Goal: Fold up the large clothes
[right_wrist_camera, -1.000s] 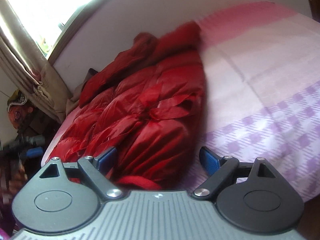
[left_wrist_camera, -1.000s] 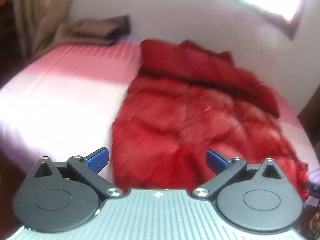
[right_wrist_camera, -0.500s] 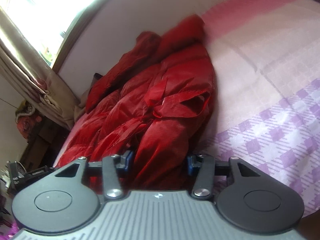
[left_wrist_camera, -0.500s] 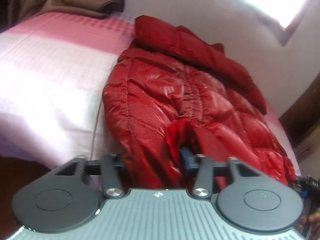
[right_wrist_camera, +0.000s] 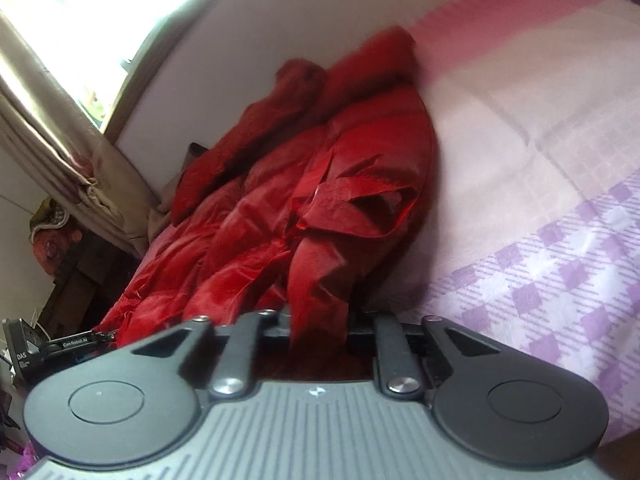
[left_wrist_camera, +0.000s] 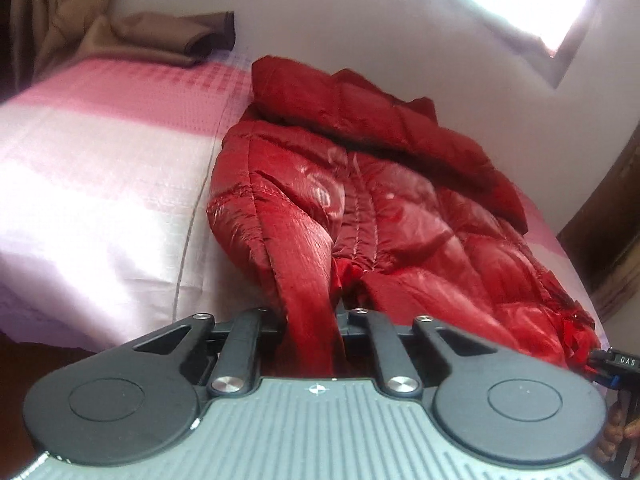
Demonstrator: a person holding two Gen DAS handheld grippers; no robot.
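A large shiny red puffer jacket (left_wrist_camera: 384, 216) lies lengthwise on the bed, its hood toward the far wall. My left gripper (left_wrist_camera: 310, 320) is shut on the jacket's near hem at one corner; the fabric runs taut from the jaws up into the body. In the right wrist view the same jacket (right_wrist_camera: 344, 184) lies left of centre, and my right gripper (right_wrist_camera: 318, 328) is shut on the other near corner of the hem. The fingertips of both grippers are buried in red fabric.
The bed (left_wrist_camera: 100, 184) has a pink and white checked sheet, lilac checks near the right gripper (right_wrist_camera: 560, 280). A folded brown cloth (left_wrist_camera: 168, 36) lies at the bed's far corner. A white wall, a bright window and a beige curtain (right_wrist_camera: 52, 128) stand behind. The other gripper's body (right_wrist_camera: 44, 348) shows at lower left.
Both grippers were open over the jacket's near edge a second ago. They closed on the hem and now hold it, with the fabric drawn tighter toward me.
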